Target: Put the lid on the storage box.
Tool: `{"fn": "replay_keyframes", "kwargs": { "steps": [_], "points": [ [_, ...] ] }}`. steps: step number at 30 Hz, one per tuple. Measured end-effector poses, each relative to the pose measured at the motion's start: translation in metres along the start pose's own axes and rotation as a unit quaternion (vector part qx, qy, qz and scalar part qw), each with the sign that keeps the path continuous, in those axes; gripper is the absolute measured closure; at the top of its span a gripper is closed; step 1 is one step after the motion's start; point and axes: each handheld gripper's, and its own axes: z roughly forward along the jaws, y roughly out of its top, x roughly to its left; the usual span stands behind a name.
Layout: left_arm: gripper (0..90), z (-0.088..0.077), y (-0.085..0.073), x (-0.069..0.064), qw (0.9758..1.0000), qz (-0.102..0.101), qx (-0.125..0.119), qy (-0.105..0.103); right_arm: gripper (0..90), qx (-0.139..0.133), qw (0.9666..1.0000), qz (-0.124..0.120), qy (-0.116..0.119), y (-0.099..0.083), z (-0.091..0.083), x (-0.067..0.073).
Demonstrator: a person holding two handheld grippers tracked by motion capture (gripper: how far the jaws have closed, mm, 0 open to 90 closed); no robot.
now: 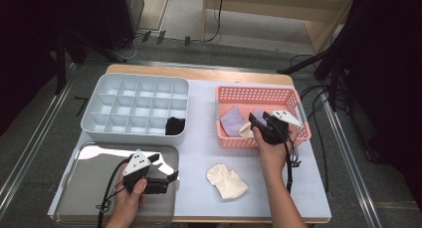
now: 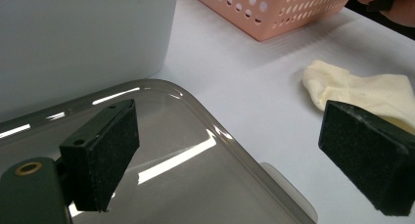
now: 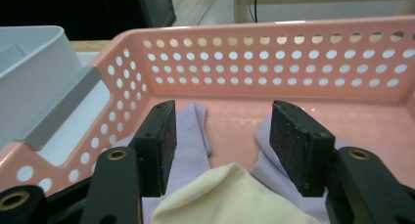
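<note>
Cream sock (image 3: 230,194) lies under the right gripper's (image 3: 222,136) spread fingers; left gripper (image 2: 235,155) gapes empty.

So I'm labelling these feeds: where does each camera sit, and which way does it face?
High view: above the table's near side, looking forward and down; both forearms, left gripper and right gripper show.
Left gripper view: between its open jaws, over the metal tray, towards the cream sock.
Right gripper view: into the pink basket, jaws open.
Shared: basket, sock.
</note>
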Motion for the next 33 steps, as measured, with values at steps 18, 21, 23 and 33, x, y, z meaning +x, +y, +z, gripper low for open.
{"fn": "replay_keyframes", "kwargs": {
  "steps": [18, 21, 23, 33],
  "points": [
    [8.5, 0.0, 0.0, 0.0, 1.0, 0.0, -0.002, 0.0, 47.9, 0.127, 0.9912, 0.002, -0.037, -0.002, 0.031, -0.001],
    [8.5, 0.0, 0.0, 0.0, 1.0, 0.001, -0.003, -0.001, 49.0, 0.145, 0.9887, 0.009, -0.036, 0.0, 0.033, -0.002],
    [8.5, 0.0, 0.0, 0.0, 1.0, 0.001, -0.003, -0.001, 50.0, 0.153, 0.9875, 0.018, -0.033, 0.001, 0.034, -0.002],
    [8.5, 0.001, 0.0, 0.0, 1.0, 0.0, 0.0, -0.001, 55.9, 0.192, 0.9805, 0.041, -0.019, 0.004, 0.04, 0.004]
  ]
}}
